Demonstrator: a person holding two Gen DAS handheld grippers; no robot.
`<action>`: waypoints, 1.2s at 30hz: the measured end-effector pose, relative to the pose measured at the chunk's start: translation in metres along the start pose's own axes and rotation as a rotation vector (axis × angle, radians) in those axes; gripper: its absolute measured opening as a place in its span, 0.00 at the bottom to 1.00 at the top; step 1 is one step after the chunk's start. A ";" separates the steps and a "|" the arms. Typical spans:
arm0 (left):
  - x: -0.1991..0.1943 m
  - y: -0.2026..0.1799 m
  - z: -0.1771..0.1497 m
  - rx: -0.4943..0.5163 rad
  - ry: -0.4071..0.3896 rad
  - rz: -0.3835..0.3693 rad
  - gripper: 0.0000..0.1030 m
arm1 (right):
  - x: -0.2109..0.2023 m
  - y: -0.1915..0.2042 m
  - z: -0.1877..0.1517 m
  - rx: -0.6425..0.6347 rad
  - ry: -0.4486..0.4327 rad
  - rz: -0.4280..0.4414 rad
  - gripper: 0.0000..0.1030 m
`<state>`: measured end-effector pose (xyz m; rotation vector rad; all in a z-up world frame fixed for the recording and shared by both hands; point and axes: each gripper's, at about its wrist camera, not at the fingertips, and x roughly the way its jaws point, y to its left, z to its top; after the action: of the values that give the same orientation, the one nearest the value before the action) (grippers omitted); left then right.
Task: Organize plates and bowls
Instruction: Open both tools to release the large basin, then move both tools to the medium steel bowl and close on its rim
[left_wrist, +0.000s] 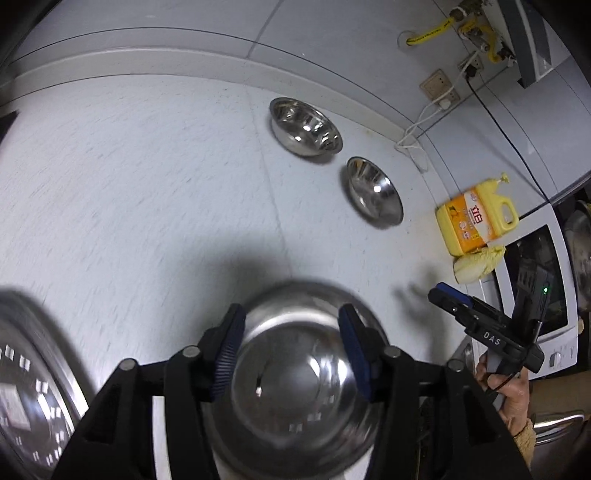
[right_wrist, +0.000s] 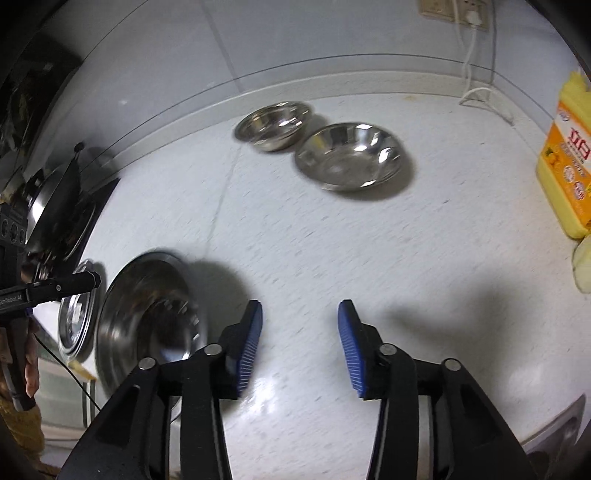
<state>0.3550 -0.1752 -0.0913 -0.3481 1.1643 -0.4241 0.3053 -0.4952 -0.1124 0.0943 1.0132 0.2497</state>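
Bowls and plates, all stainless steel, lie scattered on a pale speckled countertop (right_wrist: 369, 258). Largest first: a wide plate (left_wrist: 33, 398) at lower left of the left wrist view, blurred, partly cut off by the frame edge. Just right of it, a steel bowl (left_wrist: 295, 369) fills the lower centre, directly beneath the left gripper (left_wrist: 291, 350); its blue fingers stand apart on either side of the bowl. Whether they touch the rim I cannot tell. Judged: positioned for a straddling approach or a release.

Upper centre of the right wrist view: a shallow bowl (right_wrist: 349, 157), and a smaller bowl (right_wrist: 273, 125) just behind and left of it, close to the backsplash. Rims near, seemingly apart. Probably a gathering spot, or still waiting to be stacked.

Count: four steel pieces sure. More steelware at the left edge of the right view is unclear.

Right gripper (right_wrist: 299, 347), lower centre: fingers spread wide, nothing between them, hovering over bare counter. Judged free to fetch the next piece.

Smaller: yellow detergent jug (left_wrist: 476, 218) at right, by the wall.
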 end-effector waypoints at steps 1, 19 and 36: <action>0.004 -0.003 0.008 0.004 -0.002 0.008 0.53 | 0.002 -0.005 0.006 0.005 -0.003 -0.010 0.41; 0.122 -0.050 0.120 0.107 0.076 -0.064 0.53 | 0.074 -0.071 0.123 0.095 0.023 -0.098 0.47; 0.189 -0.081 0.133 0.036 0.113 0.030 0.53 | 0.120 -0.080 0.137 0.085 0.063 -0.083 0.39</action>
<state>0.5305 -0.3321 -0.1571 -0.2772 1.2692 -0.4424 0.4948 -0.5379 -0.1550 0.1217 1.0881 0.1342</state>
